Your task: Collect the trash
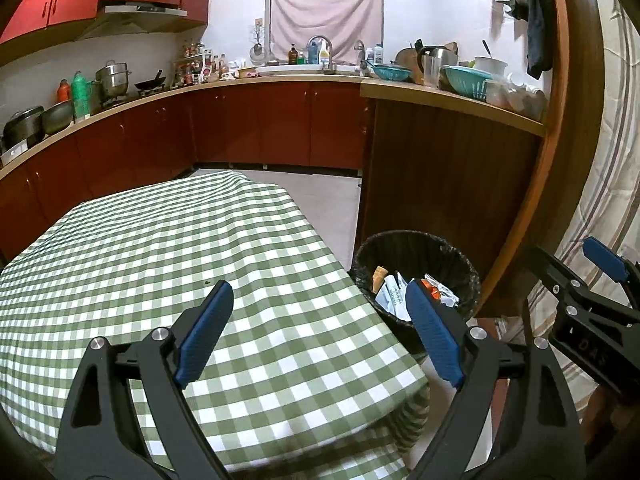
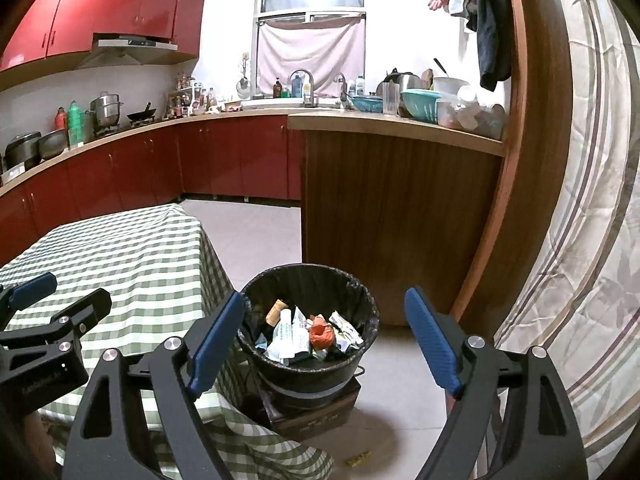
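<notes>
A black lined trash bin (image 2: 310, 356) stands on a dark box on the floor beside the table, holding crumpled paper, an orange wrapper (image 2: 322, 334) and a cork-like piece. My right gripper (image 2: 324, 334) hangs over the bin, open, with nothing between its blue pads. My left gripper (image 1: 320, 328) is open and empty above the corner of the green-checked table (image 1: 160, 264), with the bin (image 1: 416, 276) just to its right. Each gripper shows at the edge of the other's view: the right gripper (image 1: 592, 292) and the left gripper (image 2: 48, 308).
A wooden counter end (image 2: 384, 216) rises right behind the bin, with a striped curtain (image 2: 580, 240) at the right. Red cabinets and a cluttered worktop (image 1: 200, 88) run along the far wall. A small yellow scrap (image 2: 357, 459) lies on the tiled floor.
</notes>
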### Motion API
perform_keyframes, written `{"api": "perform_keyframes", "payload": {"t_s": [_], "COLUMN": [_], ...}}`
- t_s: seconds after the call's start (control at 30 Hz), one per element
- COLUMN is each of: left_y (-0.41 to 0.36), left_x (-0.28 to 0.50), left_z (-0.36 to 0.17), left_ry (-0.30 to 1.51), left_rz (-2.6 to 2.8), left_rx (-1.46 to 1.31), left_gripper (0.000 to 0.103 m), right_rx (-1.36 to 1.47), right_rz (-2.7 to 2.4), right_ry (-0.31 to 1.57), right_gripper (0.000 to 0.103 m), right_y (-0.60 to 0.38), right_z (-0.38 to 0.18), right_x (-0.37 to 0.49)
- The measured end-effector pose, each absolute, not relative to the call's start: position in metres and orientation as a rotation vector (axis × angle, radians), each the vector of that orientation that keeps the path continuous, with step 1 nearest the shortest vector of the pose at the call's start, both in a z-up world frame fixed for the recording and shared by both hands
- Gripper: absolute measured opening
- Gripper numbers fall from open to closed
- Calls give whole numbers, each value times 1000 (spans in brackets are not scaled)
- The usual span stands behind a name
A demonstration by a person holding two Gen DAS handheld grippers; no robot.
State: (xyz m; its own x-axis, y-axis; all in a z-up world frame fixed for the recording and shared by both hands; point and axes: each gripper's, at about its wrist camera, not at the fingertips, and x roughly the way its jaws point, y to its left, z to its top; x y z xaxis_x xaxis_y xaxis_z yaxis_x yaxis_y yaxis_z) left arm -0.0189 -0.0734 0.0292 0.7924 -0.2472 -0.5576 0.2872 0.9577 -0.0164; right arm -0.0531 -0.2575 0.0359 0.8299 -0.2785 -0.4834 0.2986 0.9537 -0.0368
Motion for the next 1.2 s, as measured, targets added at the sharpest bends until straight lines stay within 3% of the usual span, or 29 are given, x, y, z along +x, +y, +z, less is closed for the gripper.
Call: {"api": "perform_keyframes", "payload": {"t_s": [1.2], "left_y": [-68], "left_x": [-20], "left_z": [27], "left_ry": [598], "left_rz": [-284], "left_rx": [57], "left_gripper": [86], "right_rx": [30], "right_rz": [-297], "right_ry": [505], "right_gripper": [81], "right_y": [-250], "right_z": [33], "right_x": [-55]}}
